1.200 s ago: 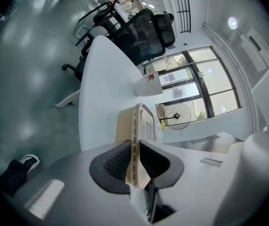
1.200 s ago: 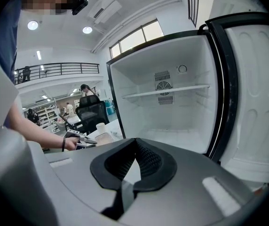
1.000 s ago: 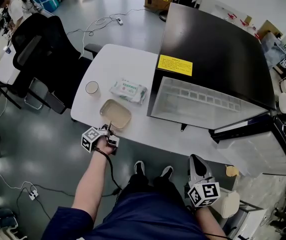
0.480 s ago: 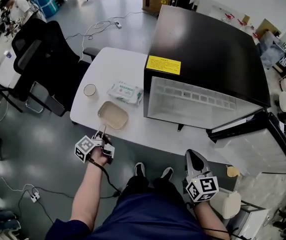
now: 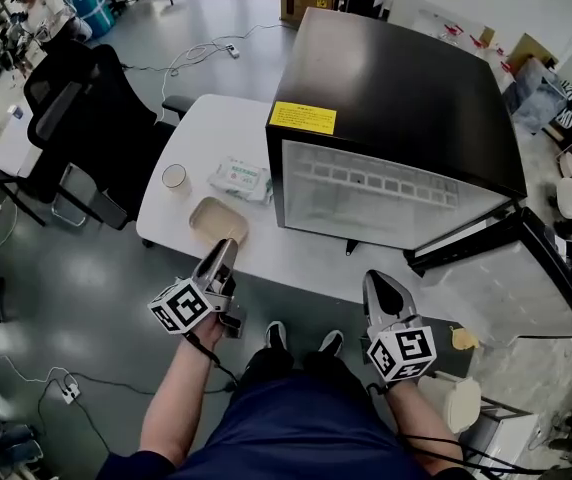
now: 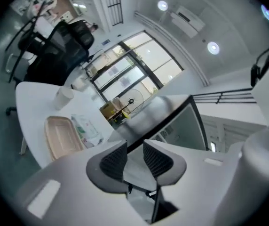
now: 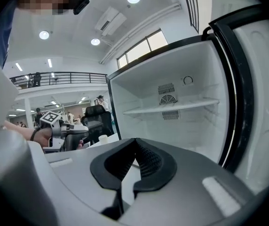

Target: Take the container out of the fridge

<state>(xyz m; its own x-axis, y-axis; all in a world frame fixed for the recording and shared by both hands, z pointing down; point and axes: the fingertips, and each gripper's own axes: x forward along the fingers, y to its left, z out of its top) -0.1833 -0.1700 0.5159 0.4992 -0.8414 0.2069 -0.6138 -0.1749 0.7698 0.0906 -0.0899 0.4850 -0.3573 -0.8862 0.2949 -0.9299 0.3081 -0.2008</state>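
Observation:
The beige container [image 5: 218, 218] lies on the white table [image 5: 211, 128] left of the black fridge [image 5: 396, 88]; it also shows in the left gripper view [image 6: 61, 136]. My left gripper [image 5: 226, 251] hangs above the table's near edge, clear of the container. Its jaws are open [image 6: 134, 157] with nothing between them, and have just been closing slightly after opening wide. My right gripper [image 5: 378, 281] is in front of the open fridge, its pads shut together [image 7: 135, 160] on nothing. The fridge's white inside [image 7: 172, 107] shows one bare shelf.
A pack of wet wipes [image 5: 239, 179] and a paper cup [image 5: 174, 176] lie behind the container. The fridge door [image 5: 506, 278] stands swung out to the right. A black office chair [image 5: 96, 118] is left of the table. Cables cross the floor [image 5: 196, 43].
My left gripper has pulled back from the container's near end, risen toward me and rolled. The container stays on the table. My right gripper has lifted slightly.

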